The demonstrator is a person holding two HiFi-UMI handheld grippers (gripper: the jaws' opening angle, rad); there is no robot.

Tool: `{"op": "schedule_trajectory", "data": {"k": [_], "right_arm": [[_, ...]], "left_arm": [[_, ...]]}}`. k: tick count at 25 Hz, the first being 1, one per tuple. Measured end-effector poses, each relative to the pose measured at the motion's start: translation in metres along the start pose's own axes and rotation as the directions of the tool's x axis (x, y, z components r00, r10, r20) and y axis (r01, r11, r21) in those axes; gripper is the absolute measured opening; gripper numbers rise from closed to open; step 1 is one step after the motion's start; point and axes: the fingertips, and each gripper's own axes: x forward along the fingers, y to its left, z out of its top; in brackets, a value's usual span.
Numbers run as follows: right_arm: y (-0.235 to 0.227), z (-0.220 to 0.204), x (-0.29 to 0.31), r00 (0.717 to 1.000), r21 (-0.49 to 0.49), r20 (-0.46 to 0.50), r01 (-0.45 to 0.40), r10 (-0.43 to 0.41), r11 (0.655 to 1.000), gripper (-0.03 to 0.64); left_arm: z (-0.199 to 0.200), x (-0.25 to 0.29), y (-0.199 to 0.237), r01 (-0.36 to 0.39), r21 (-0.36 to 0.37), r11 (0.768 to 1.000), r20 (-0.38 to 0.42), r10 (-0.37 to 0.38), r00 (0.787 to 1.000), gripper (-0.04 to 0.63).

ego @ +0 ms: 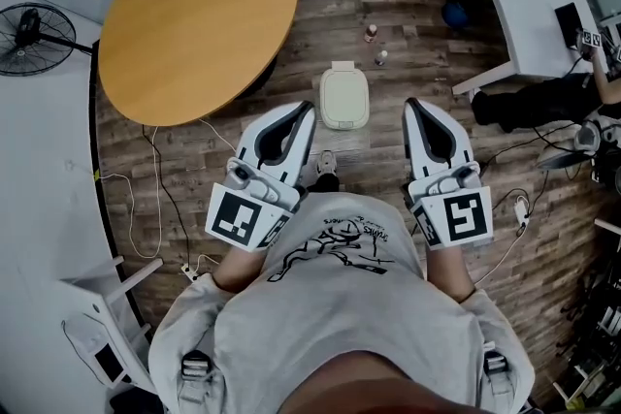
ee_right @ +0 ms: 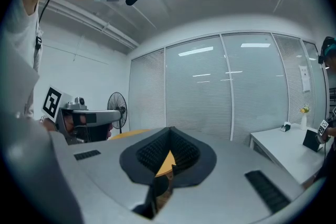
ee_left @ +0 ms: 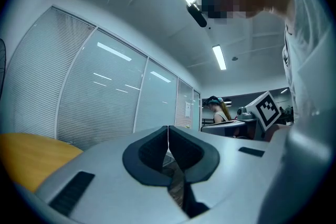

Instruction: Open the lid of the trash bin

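Observation:
The trash bin (ego: 344, 97) is a small cream bin with its lid down, standing on the wooden floor ahead of me in the head view. My left gripper (ego: 309, 109) is held level at chest height, its tip just left of the bin and above it. My right gripper (ego: 411, 104) is alongside, its tip to the bin's right. Both pairs of jaws meet at the tips with nothing between them, as the left gripper (ee_left: 168, 131) and right gripper (ee_right: 169, 131) views show. The bin is in neither gripper view.
A round wooden table (ego: 199, 19) stands at the left beyond the bin, a black fan (ego: 34, 39) further left. A white desk (ego: 524, 5) and a seated person (ego: 543, 100) are at the right. Two small bottles (ego: 372, 34) and cables (ego: 155, 199) lie on the floor.

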Motion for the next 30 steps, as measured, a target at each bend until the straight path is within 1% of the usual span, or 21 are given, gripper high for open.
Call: {"op": "schedule_trajectory", "data": {"k": [7,13,21,30], "right_arm": [[0.003,0.007,0.039,1.000,-0.005,0.009,-0.001,0.002,1.000,0.006],[-0.001,0.007,0.061,1.000,0.002,0.010,-0.001,0.001,1.000,0.006],[-0.020,0.008,0.068,1.000,0.002,0.005,-0.010,0.010,1.000,0.006],[-0.041,0.009,0.065,0.999,-0.020,0.001,-0.034,0.034,0.999,0.006]], "left_arm": [[0.002,0.008,0.037,0.001,0.000,1.000,0.002,-0.001,1.000,0.020],[0.002,0.018,0.054,0.006,0.002,1.000,-0.003,-0.006,1.000,0.021],[0.002,0.037,0.055,-0.001,0.002,1.000,-0.004,0.001,1.000,0.020],[-0.001,0.056,0.043,-0.014,0.004,1.000,-0.005,0.014,1.000,0.020]]}}
